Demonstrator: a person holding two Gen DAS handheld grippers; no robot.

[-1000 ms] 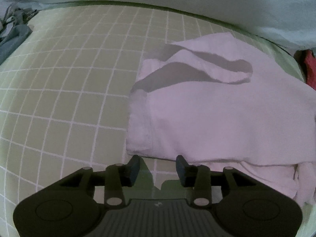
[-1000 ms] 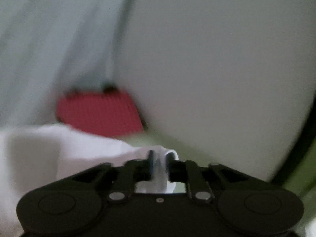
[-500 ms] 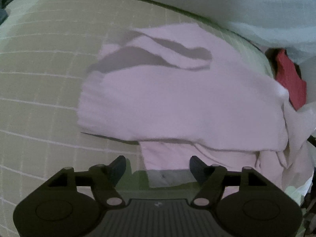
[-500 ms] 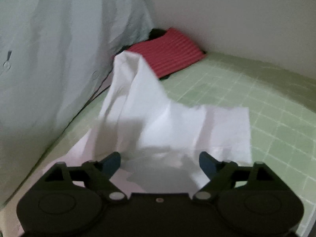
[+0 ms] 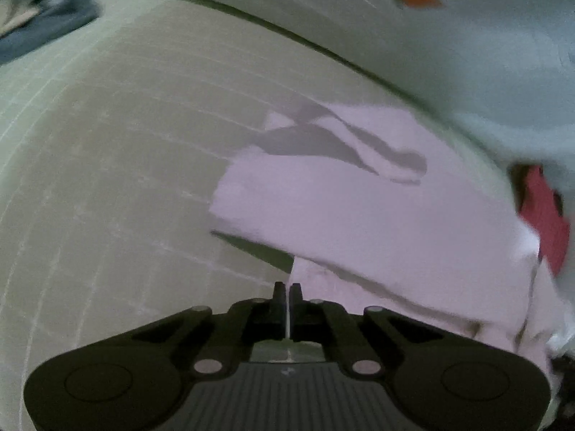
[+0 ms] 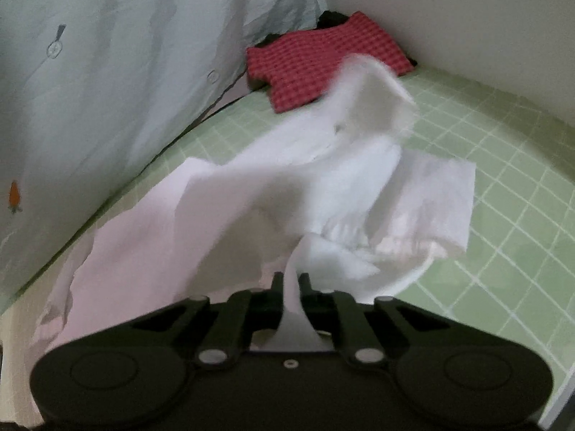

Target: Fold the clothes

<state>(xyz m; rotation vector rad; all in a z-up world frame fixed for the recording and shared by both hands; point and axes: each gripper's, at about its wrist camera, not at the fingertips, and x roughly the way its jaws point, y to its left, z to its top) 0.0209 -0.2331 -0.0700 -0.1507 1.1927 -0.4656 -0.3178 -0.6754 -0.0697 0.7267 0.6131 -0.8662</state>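
Observation:
A white garment lies crumpled on the green grid mat, partly folded over itself. My left gripper is at its near left corner, jaws closing tight, and a thin edge of the cloth shows pinched between the pads. In the right wrist view the same white garment bunches up in front of my right gripper. That gripper's jaws are closing too, and a strip of the white fabric runs between the pads and is pressed by them.
A red checked cloth lies in the far corner against the wall, also visible at the right as the red cloth. A pale blue sheet with small prints hangs along the mat's edge. Grey-blue clothing lies far left.
Both grippers opened wide half a second ago and have since shut on the white garment. The right one let go of a fold, tilted down toward the mat and gripped a new bunch.

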